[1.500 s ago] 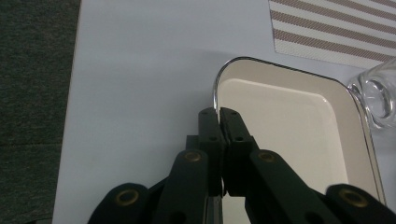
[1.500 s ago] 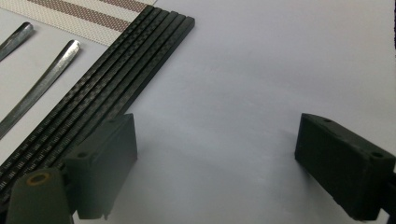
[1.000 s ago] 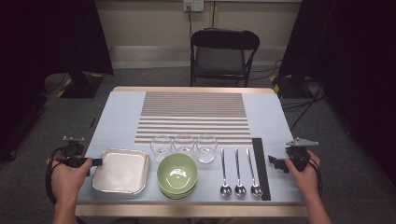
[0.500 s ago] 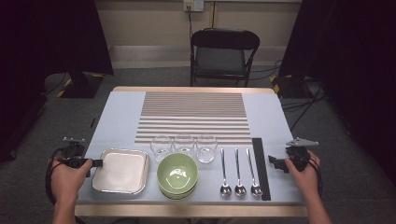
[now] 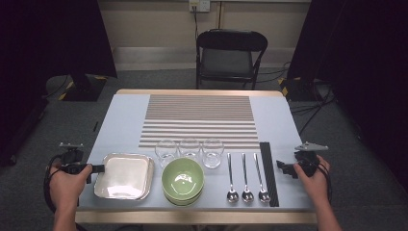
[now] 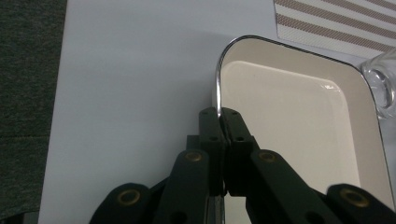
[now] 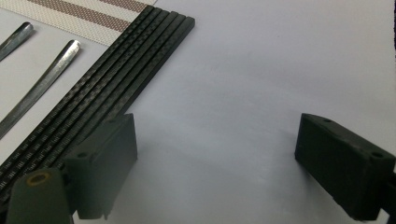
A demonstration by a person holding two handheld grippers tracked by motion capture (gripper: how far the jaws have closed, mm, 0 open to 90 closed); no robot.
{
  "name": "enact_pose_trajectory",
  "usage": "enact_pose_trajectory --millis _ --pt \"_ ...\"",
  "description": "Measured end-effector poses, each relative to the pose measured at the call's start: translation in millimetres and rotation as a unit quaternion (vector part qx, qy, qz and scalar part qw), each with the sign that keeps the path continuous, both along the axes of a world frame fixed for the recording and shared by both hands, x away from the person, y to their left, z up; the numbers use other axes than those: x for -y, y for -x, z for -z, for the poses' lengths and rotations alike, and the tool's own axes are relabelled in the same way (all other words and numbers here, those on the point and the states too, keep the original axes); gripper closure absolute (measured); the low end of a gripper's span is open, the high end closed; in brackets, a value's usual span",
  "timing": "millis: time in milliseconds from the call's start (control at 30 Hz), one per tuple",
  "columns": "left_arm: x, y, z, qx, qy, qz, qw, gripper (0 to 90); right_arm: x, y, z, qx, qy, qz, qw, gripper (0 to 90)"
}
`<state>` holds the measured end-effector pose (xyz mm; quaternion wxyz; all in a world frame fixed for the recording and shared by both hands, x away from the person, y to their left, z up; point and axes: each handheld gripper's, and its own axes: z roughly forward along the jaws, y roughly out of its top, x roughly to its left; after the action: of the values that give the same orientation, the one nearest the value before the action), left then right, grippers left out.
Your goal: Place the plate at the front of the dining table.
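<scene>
Two grippers work the lower frame. The left gripper (image 6: 219, 116) is clamped on the metal tray's (image 5: 125, 175) left rim, ready to lift. The right gripper (image 7: 215, 158), jaws wide, idles beside the black chopsticks (image 7: 116, 79), lower right.

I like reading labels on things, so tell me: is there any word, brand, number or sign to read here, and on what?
None can be read.
The tray, held at its rim by the shut left claw, is plain.
The green bowls, three spoons and black strip beside the open right claw bear no print.
</scene>
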<state>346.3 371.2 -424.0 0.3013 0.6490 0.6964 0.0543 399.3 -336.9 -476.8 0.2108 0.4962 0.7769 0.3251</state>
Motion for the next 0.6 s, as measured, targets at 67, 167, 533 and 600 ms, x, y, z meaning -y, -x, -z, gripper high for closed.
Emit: enact_pose_trajectory --millis 67,167,533,600 --pt "-1.8 1.5 0.0 0.002 0.003 -0.004 1.0 88.8 0.0 0.0 0.0 0.0 0.0 0.0 1.0 11.7" --pt "-3.9 4.3 0.2 0.003 0.009 -0.01 0.9999 88.9 0.4 -0.3 0.1 0.0 -0.001 0.0 1.0 11.7" --pt "-15.3 9.6 -13.0 0.008 0.026 -0.034 0.9991 89.0 0.2 -0.2 0.0 0.0 -0.001 0.0 1.0 11.7" --pt "-17.7 8.8 -17.2 0.006 0.025 -0.035 0.9991 89.0 0.2 -0.2 0.1 0.0 -0.001 0.0 1.0 11.7"
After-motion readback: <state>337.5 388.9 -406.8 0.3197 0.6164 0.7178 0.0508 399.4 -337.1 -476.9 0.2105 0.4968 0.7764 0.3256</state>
